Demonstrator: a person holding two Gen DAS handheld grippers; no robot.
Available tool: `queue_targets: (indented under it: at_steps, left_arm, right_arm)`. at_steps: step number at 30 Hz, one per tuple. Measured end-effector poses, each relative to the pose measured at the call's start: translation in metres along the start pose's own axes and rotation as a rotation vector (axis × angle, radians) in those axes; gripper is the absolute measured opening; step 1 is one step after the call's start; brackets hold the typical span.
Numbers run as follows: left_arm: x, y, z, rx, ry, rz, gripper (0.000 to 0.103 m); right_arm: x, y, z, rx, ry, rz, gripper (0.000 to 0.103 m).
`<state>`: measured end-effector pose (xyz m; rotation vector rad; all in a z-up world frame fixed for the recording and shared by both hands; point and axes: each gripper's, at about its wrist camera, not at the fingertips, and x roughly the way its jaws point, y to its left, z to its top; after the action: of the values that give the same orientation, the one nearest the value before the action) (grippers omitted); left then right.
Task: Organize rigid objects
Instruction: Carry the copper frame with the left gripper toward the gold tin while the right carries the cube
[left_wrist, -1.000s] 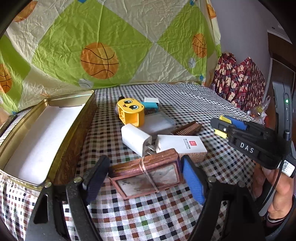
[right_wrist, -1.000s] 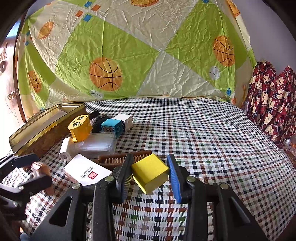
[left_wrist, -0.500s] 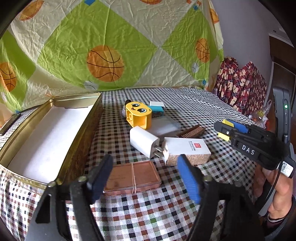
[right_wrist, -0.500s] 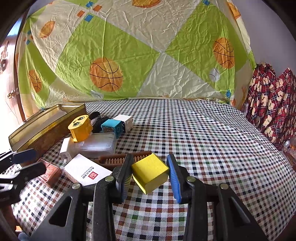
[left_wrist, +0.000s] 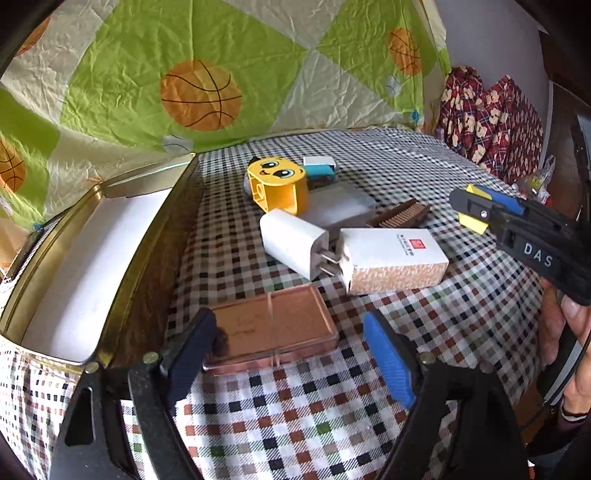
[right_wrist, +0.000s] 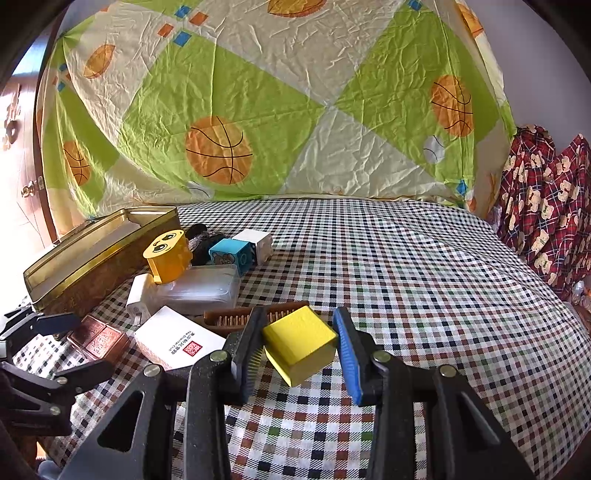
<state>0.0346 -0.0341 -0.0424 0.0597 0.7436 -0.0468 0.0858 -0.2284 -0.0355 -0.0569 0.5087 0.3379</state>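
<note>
Left gripper (left_wrist: 291, 347), jaws opening, straddles a flat copper-coloured case (left_wrist: 271, 328) lying on the checked cloth (left_wrist: 461, 317) just right of the open gold tin (left_wrist: 159, 236). Right gripper (right_wrist: 297, 350) is clamped on a yellow block (right_wrist: 299, 341), held tilted above the cloth. Risk: the corner-held block may slip out; the low case may slide when regripped

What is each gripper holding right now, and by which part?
The right gripper clamps the yellow block by two opposite side faces. The left gripper holds nothing: its jaws are opening around the copper-coloured case, which lies on the tablecloth.
</note>
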Motion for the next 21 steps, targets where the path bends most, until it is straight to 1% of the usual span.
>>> queue_targets:
  at_steps: [1,2,3,6,8,10,12,14,16,19,21]
  left_arm:
    - [0.000,-0.001,0.000,-0.001,0.006,-0.004,0.091]
    - [0.000,-0.002,0.000,0.005,0.009,0.002,0.093]
    - [0.000,-0.001,-0.001,0.006,0.009,0.005,0.093]
    - [-0.006,0.007,-0.003,-0.039,-0.020,0.007,0.094]
    - [-0.012,0.013,-0.004,-0.062,-0.053,-0.017,0.100]
    - [-0.014,0.017,-0.005,-0.073,-0.061,-0.033,0.102]
    - [-0.008,0.022,-0.003,-0.095,-0.020,-0.022,0.102]
    - [-0.001,0.028,-0.002,-0.131,0.027,-0.056,0.102]
    - [0.007,0.029,0.000,-0.148,0.076,-0.066,0.101]
    - [0.013,0.023,0.000,-0.132,0.104,-0.053,0.096]
    - [0.013,0.019,0.000,-0.115,0.100,-0.048,0.090]
  right_arm:
    - [0.000,0.000,0.000,0.000,-0.001,0.001,0.040]
    - [0.000,0.000,0.000,0.001,-0.001,0.002,0.040]
    - [-0.001,-0.001,0.000,0.001,-0.002,0.002,0.040]
    - [-0.001,0.000,0.000,0.000,0.000,0.005,0.040]
    - [-0.001,0.000,0.000,0.001,0.000,0.005,0.040]
    - [-0.001,0.000,0.000,0.000,0.003,0.004,0.040]
    - [-0.001,0.000,0.000,0.000,0.002,0.004,0.040]
    - [-0.001,0.000,0.000,0.001,0.002,0.003,0.040]
    - [0.000,0.000,0.000,0.000,0.001,0.003,0.040]
    - [0.000,0.000,0.001,0.000,0.000,0.002,0.040]
    - [0.000,0.000,0.001,0.000,0.003,0.003,0.040]
